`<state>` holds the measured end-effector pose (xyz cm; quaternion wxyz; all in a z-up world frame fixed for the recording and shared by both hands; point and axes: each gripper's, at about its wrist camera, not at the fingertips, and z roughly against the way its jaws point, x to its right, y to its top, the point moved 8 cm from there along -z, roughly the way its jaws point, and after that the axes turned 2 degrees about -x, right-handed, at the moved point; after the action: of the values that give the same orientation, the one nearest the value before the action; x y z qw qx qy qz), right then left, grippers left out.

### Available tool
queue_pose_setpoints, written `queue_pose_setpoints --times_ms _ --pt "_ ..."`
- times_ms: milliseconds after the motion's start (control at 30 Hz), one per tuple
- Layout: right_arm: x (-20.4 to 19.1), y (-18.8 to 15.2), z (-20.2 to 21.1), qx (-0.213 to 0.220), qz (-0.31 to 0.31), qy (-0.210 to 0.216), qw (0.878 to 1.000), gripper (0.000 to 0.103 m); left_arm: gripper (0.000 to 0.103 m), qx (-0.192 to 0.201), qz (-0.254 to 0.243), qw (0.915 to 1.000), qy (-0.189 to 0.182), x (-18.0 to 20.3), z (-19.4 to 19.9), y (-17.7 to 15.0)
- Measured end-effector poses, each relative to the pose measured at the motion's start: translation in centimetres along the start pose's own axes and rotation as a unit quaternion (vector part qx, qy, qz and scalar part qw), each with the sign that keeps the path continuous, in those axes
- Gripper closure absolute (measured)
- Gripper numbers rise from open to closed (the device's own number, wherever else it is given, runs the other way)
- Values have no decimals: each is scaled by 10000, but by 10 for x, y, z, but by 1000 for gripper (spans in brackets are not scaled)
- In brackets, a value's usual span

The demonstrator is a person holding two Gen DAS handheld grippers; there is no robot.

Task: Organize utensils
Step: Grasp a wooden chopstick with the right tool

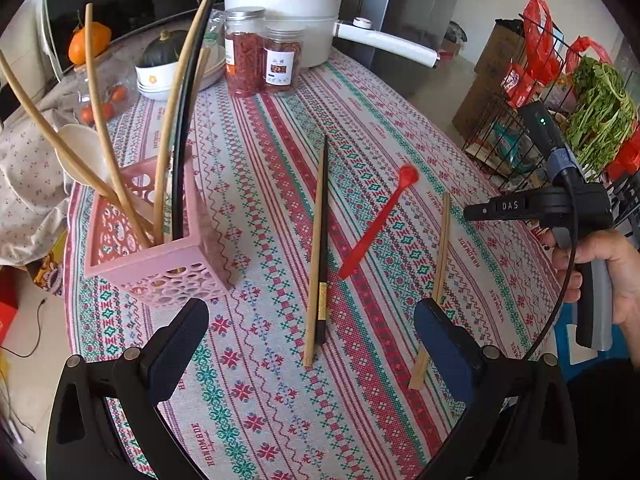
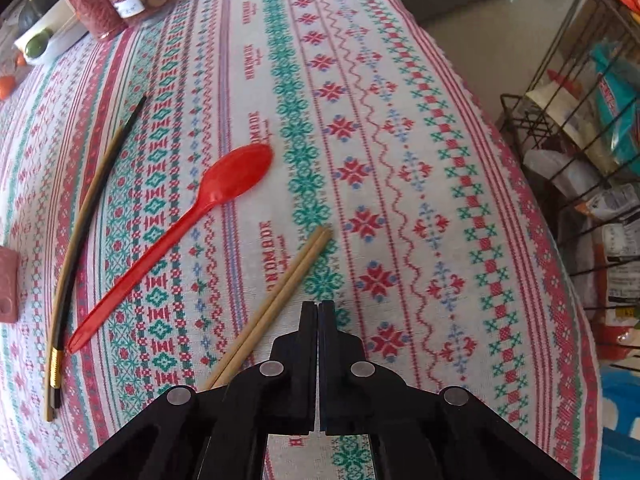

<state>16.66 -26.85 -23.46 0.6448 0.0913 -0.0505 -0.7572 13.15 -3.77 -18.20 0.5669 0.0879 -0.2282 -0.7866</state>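
Note:
A pink perforated utensil holder (image 1: 160, 248) stands at the table's left with several wooden chopsticks, a black chopstick and a cream spoon (image 1: 78, 152) in it. On the cloth lie a wooden and a black chopstick side by side (image 1: 318, 248) (image 2: 80, 236), a red plastic spoon (image 1: 378, 224) (image 2: 180, 232) and a wooden chopstick pair (image 1: 436, 280) (image 2: 280, 300). My left gripper (image 1: 312, 340) is open and empty, above the near ends of the lying chopsticks. My right gripper (image 2: 318, 306) is shut and empty, just right of the wooden pair; it also shows in the left wrist view (image 1: 472, 212).
Two jars of red dried goods (image 1: 260, 56), a white pot (image 1: 288, 16), stacked bowls with a dark squash (image 1: 160, 64), an orange and tomatoes stand at the table's far end. A wire rack (image 1: 560, 120) (image 2: 580, 140) with greens and packets stands off the right table edge.

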Motion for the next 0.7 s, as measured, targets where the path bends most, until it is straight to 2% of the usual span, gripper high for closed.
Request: queue_pose_setpoints --times_ms 67,100,167,233,433,467,533,567,700 --pt "23 0 6 29 -328 292 9990 94 0 0 2 10000 -12 4 -1 3" --pt "27 0 8 30 -446 393 9982 93 0 18 1 10000 1 5 -1 5" --pt "25 3 14 39 -619 577 9964 64 0 29 10 10000 44 5 -1 8" --pt "15 -5 18 37 -720 654 9953 59 0 22 49 9999 92 3 -2 9" --pt "-25 -5 -16 -306 -254 346 9986 59 0 -52 108 9997 199 -6 -4 9" --pt "-32 -6 -16 -185 -3 85 9998 71 0 -70 105 9997 194 -6 -5 9" --pt "-48 -12 -18 -160 552 -256 9980 81 0 -93 65 9998 171 -3 -5 9" --pt "-52 -13 -19 -138 706 -329 9969 82 0 -100 27 9998 154 0 -5 9" --pt "-39 -14 -14 -205 650 -48 9977 99 0 -146 -420 9985 326 18 -5 8"
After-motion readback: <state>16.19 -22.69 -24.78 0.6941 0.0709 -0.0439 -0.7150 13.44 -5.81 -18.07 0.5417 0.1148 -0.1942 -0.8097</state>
